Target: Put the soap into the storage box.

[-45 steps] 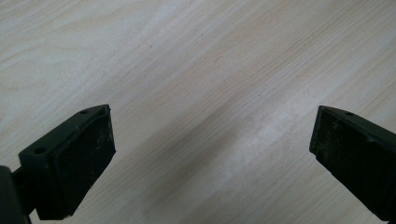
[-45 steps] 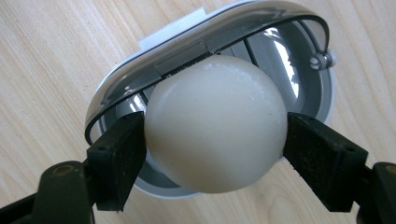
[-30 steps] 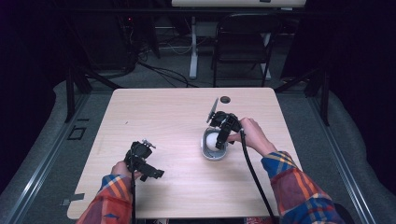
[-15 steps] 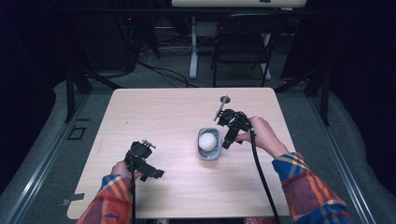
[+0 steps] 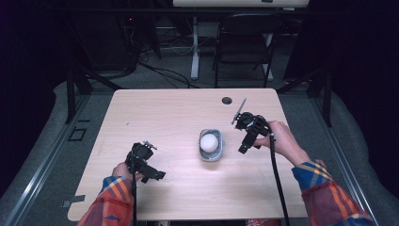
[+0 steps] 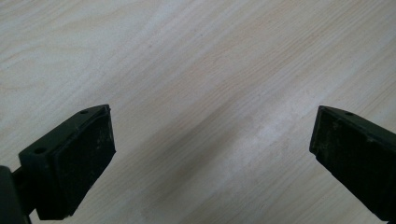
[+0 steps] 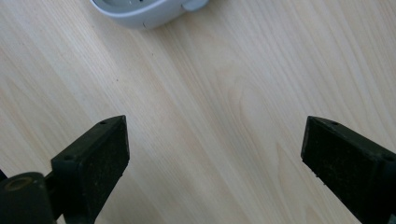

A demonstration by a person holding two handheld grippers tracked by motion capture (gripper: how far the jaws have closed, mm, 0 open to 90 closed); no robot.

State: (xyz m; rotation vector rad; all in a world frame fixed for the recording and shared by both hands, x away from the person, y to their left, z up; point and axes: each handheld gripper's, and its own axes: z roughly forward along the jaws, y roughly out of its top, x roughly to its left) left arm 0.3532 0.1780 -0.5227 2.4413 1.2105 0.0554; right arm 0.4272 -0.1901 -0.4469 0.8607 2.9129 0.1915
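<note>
- Nearest the person, the left gripper (image 5: 151,170) rests low on the table (image 5: 169,113), well to the near-left of the grey bowl (image 5: 211,154), its jaws spread wide over bare wood.
- The bowl sits mid-table with a white ball (image 5: 209,141) inside it.
- Just right of the bowl, the right gripper (image 5: 244,146) hangs with jaws wide apart and empty, the bowl's rim (image 7: 140,11) ahead of them.
- The placing step looks done; next, probably a clean retreat without nudging the bowl.

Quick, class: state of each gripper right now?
Left gripper: open, holding nothing.
Right gripper: open, holding nothing, beside the grey container.
</note>
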